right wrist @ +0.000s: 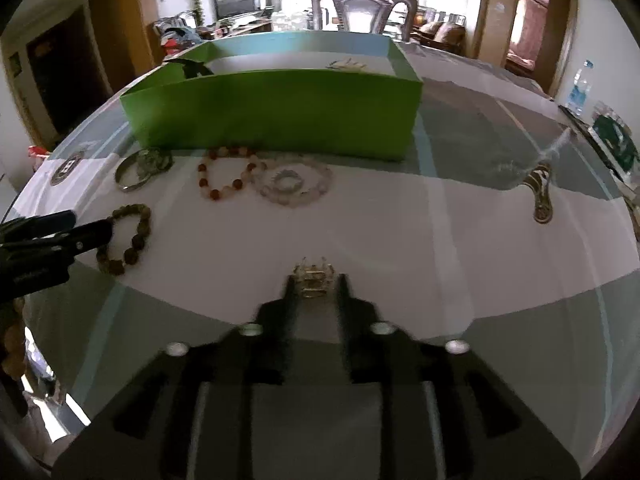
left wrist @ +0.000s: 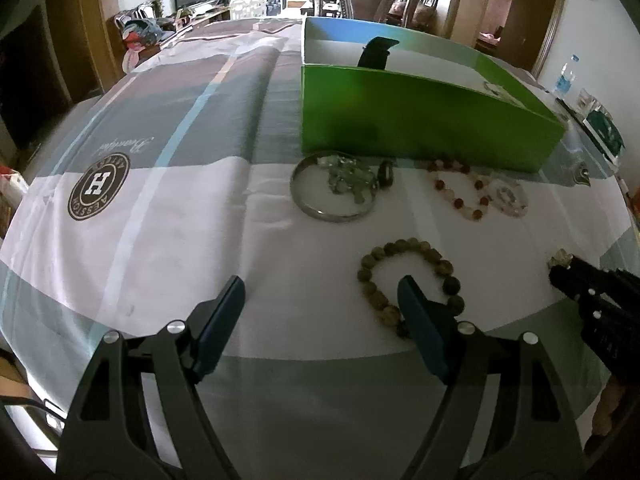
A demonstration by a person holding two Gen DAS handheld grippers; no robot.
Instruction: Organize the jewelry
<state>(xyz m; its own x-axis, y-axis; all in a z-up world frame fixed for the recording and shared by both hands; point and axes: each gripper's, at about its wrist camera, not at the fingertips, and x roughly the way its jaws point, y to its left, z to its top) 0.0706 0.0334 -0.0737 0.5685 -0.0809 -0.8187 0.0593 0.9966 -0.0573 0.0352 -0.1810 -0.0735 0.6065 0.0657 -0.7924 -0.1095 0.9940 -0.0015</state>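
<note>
One small clear bracelet (right wrist: 313,276) between right gripper (right wrist: 314,286) fingers

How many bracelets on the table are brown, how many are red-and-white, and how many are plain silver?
Brown bead bracelet: 1
Red-and-white bead bracelet: 1
Plain silver bangle: 1
Total: 3
</note>
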